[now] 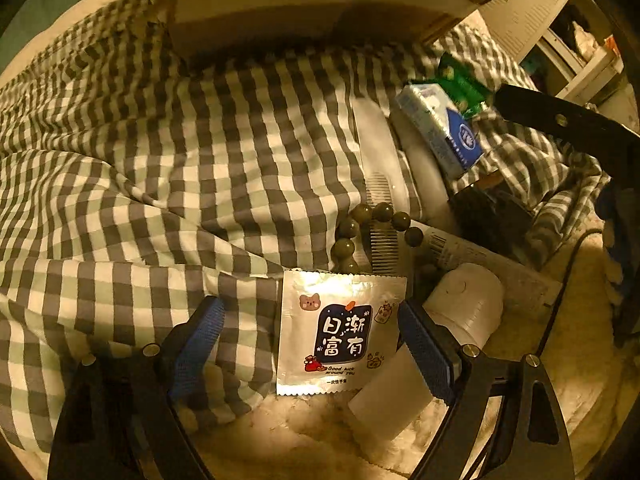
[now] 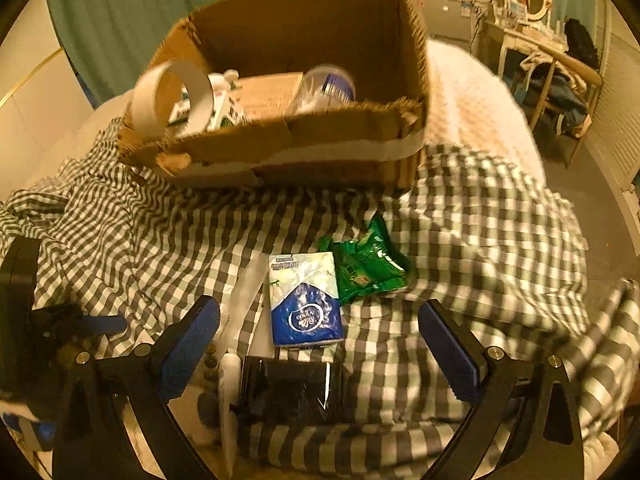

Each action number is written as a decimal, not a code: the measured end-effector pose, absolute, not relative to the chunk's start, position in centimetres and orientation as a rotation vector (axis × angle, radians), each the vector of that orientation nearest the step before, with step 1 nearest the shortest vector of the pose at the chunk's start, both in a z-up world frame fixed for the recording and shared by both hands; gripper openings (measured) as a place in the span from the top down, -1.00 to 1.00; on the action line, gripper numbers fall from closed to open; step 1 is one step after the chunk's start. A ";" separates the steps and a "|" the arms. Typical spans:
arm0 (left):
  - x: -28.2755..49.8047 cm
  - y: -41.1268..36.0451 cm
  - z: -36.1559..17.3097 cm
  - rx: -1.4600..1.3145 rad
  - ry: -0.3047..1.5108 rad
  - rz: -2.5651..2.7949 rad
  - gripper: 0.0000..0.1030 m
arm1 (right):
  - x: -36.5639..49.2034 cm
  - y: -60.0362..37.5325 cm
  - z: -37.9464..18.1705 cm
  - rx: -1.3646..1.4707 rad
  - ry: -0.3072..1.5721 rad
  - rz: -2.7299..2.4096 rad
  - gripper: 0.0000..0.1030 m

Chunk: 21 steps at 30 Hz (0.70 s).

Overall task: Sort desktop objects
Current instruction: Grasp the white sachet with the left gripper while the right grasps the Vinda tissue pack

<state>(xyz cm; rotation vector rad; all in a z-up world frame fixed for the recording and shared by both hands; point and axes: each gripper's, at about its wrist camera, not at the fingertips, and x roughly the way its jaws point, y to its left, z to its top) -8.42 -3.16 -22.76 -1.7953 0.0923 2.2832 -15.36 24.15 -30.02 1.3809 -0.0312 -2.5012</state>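
Trouble could come because the left gripper (image 1: 310,344), wide open around the shiny packet (image 1: 336,332) at the checked cloth's (image 1: 140,168) near edge, might pinch cloth too, while the right gripper (image 2: 320,344) hangs open over the tissue pack (image 2: 306,300).

left gripper (image 1: 312,344): jaws spread wide, nothing between the blue pads, angled downward | right gripper (image 2: 320,344): jaws spread wide, nothing held, angled downward

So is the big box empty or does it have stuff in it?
Not empty. The box has no lid, and inside it lie a tape roll, a clear bottle and some cartons.
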 end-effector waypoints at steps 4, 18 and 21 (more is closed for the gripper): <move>-8.9 -3.2 -23.7 -1.844 0.067 2.249 -0.71 | -16.7 23.3 -31.6 1.433 -0.018 -2.452 -0.94; -8.1 -1.0 -24.2 -1.793 0.112 2.188 0.93 | -18.0 23.1 -35.3 1.536 -0.061 -2.322 -0.01; -7.9 -0.5 -24.0 -1.769 0.103 2.214 0.93 | -17.4 23.4 -34.6 1.506 -0.079 -2.332 0.00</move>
